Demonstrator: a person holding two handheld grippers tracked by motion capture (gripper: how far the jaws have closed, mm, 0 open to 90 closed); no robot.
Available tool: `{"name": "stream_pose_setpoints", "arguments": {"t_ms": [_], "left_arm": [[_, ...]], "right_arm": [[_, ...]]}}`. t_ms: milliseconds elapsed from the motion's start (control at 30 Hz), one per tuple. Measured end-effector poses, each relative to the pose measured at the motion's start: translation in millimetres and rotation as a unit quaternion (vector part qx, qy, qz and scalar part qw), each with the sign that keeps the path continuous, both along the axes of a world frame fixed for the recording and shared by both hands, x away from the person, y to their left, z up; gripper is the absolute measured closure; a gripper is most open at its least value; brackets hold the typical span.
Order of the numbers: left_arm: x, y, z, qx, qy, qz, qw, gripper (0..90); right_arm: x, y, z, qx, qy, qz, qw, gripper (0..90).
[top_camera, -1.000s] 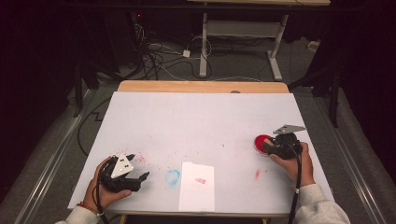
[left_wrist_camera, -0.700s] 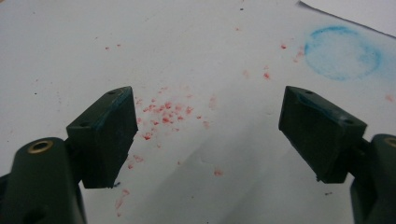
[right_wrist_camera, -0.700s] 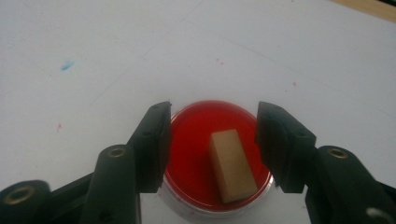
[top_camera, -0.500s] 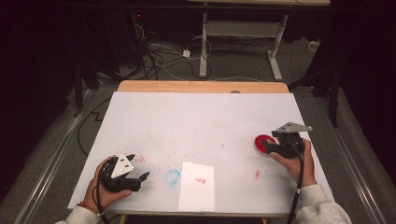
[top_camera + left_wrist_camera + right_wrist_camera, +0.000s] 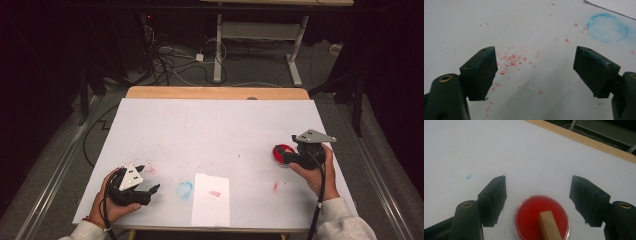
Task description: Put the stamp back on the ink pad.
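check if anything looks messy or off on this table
Yes: the white table cover is stained. Red ink specks are spattered ahead of the left gripper, a smudged blue ring sits beside the paper sheet, and a wooden stamp stands left in the red ink pad.

Wooden stamp [image 5: 549, 225] on red ink pad [image 5: 541, 216] between parted tongs [image 5: 537, 200]

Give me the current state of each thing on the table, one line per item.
Red ink pad: lid off, wooden stamp standing in it, tilted.
Right gripper: fingers just opened, apart on either side of the stamp, clear of it.
Left gripper: open, nothing between the fingers.
Paper sheet: flat, one red mark.
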State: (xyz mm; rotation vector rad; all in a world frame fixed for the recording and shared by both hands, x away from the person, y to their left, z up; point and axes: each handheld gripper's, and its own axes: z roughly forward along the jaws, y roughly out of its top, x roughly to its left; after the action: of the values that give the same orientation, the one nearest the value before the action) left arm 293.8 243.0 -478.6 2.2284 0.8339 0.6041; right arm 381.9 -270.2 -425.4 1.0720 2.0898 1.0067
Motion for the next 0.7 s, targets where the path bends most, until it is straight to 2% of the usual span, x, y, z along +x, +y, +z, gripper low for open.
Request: {"name": "stream_pose_setpoints", "arguments": {"t_ms": [300, 400, 500, 700], "left_arm": [[0.2, -0.5, -0.4, 0.000, 0.000, -0.001, 1.0000, 18.7], [0.1, -0.5, -0.4, 0.000, 0.000, 0.000, 1.0000, 18.7], [0.0, -0.2, -0.4, 0.001, 0.000, 0.000, 1.0000, 18.7], [-0.4, 0.2, 0.0, 0.001, -0.001, -0.001, 1.0000, 18.7]], "right_arm": [[-7.3, 9.9, 10.4, 0.021, -0.027, -0.003, 0.9994, 23.3], [-9.0, 13.6, 12.8, 0.016, -0.037, -0.011, 0.9991, 19.9], [-10.6, 16.8, 14.2, 0.000, -0.041, -0.013, 0.9991, 18.8], [-16.1, 21.5, 18.2, 0.005, -0.054, -0.002, 0.9985, 18.3]]}}
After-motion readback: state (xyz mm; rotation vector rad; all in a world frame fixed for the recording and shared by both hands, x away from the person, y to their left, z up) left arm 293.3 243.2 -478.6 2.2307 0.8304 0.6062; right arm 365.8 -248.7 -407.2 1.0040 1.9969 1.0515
